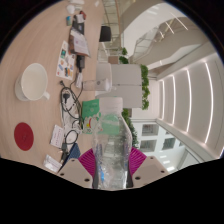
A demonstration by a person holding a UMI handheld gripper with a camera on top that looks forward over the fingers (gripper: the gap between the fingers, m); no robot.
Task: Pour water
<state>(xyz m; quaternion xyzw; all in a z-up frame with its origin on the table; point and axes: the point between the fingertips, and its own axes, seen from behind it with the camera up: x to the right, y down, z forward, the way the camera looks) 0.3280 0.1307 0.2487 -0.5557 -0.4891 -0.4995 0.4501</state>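
Bottle (pixel 110 145), clear plastic, is clamped between the pink pads (pixel 90 158) of the gripper (pixel 111 165), its long axis running toward twelve o'clock, cap end farthest. At ten o'clock a white bowl (pixel 33 82) is seen on the table (pixel 40 40).

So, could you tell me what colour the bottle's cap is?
White, on the clear bottle in the gripper view.

tool (pixel 110 168) clamped on clear bottle (pixel 110 140) | view rolled sideways | beyond: white bowl (pixel 33 82), red coaster (pixel 24 135)
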